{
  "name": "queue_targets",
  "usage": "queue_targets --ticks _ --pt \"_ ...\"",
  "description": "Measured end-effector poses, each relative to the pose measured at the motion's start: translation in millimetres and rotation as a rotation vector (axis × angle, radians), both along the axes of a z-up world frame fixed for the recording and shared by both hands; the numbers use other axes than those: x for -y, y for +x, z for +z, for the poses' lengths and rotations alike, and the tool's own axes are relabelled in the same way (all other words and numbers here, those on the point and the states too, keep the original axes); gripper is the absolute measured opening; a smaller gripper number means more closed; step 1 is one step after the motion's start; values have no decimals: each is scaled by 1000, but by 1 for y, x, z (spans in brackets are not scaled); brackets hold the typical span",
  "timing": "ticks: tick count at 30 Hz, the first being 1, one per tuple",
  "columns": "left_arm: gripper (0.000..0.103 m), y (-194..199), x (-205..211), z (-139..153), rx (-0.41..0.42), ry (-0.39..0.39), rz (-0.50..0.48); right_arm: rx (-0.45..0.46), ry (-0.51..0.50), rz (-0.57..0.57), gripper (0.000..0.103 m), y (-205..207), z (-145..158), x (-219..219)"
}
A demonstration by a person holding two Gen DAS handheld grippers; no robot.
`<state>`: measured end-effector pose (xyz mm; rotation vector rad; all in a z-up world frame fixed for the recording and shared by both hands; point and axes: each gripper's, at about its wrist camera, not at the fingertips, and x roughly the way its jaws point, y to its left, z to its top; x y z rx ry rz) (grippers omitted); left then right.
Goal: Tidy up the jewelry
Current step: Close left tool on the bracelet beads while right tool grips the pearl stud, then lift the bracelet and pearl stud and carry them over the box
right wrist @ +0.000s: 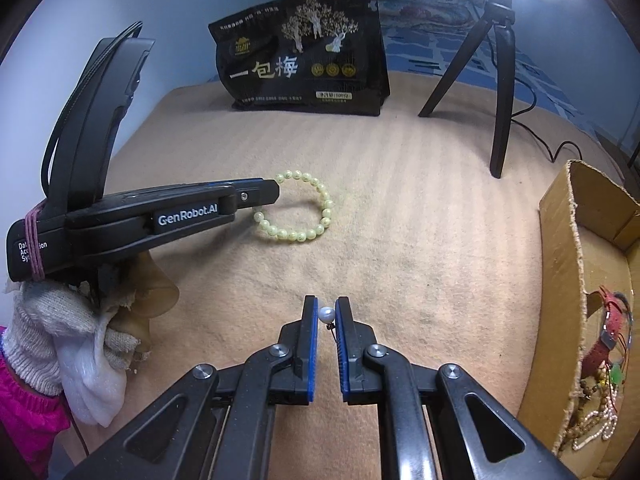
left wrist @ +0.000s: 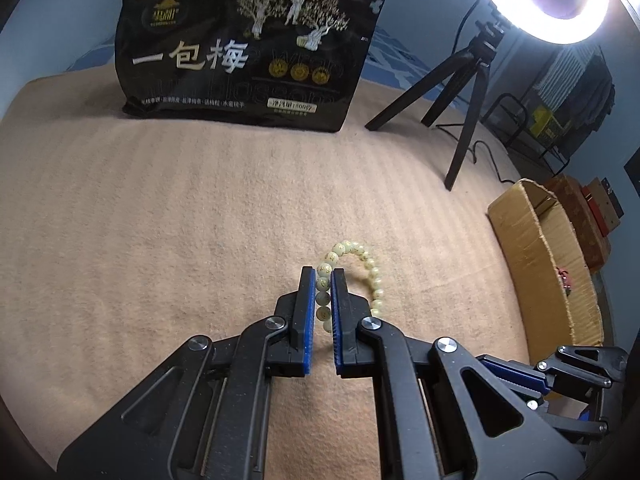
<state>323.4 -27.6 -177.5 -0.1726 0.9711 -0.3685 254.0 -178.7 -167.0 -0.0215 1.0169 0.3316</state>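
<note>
Down on the tan blanket (left wrist: 180,208), the left gripper (left wrist: 323,280) has its blue-padded jaws pressed against one side of a pale green bead bracelet (left wrist: 370,270), several beads caught between them; the rest of the loop curves out to the right. From the right wrist view the bracelet (right wrist: 304,210) lies as a ring near the middle of the blanket, one end under the left tool's tip. The right gripper (right wrist: 327,312) is nearer, its jaws clamped on a white pearl bead (right wrist: 326,314) with a thin dark cord hanging below. A cardboard box (right wrist: 560,264) at the right holds mixed jewelry (right wrist: 600,380). Far back stand a black snack bag (right wrist: 304,68) and a tripod (right wrist: 500,80).
</note>
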Motion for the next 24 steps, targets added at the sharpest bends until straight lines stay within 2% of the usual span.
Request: queue_targets --ticks 24 --pt "5 -17 49 53 86 -18 -74 74 47 -89 6 -30 46 67"
